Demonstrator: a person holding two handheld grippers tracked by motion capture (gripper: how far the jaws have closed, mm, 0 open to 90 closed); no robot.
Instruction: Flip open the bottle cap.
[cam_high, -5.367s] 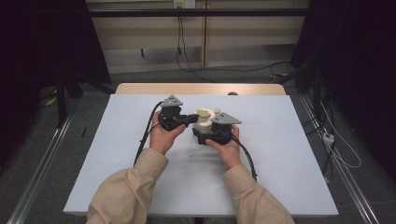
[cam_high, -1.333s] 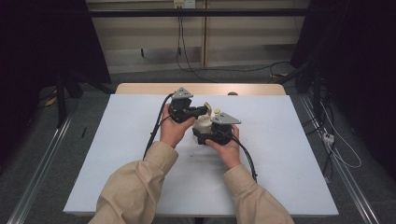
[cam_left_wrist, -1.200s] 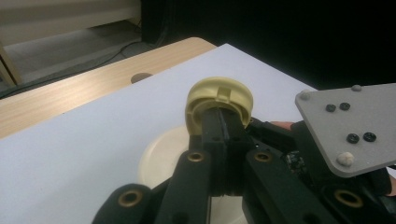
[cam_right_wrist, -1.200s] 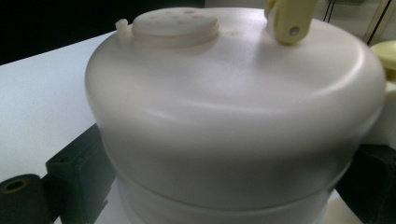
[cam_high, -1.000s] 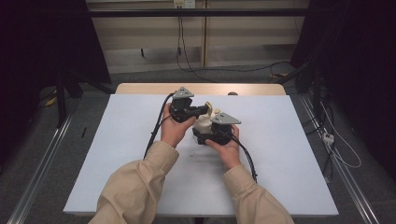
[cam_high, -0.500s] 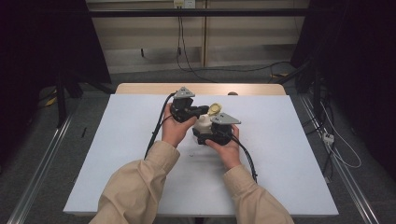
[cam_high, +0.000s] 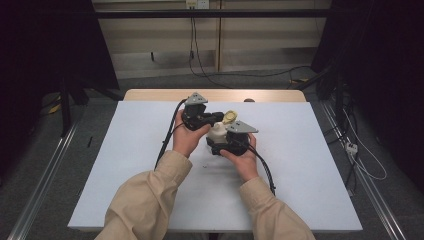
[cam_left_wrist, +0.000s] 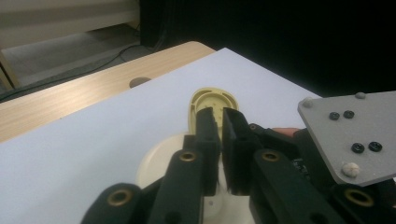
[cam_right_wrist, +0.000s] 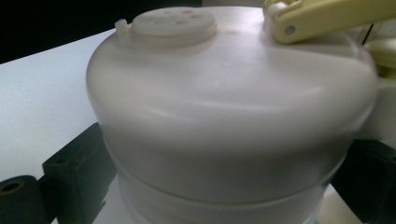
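Risk first: the yellow flip lid (cam_high: 229, 117) could snap back or tear at its hinge if the left tongs (cam_high: 218, 118) slip off its thin edge while the white shaker jar (cam_high: 218, 133) twists. High view has both tongs meeting mid-table (cam_high: 310, 150), jar just ahead of the right tongs (cam_high: 218, 140). Left gripper view: jaws nearly closed, and they've just been opening a hair, lid rim (cam_left_wrist: 212, 99) between the tips. Right gripper view: jaws spread wide, clamped on both sides of the jar body (cam_right_wrist: 229, 121).
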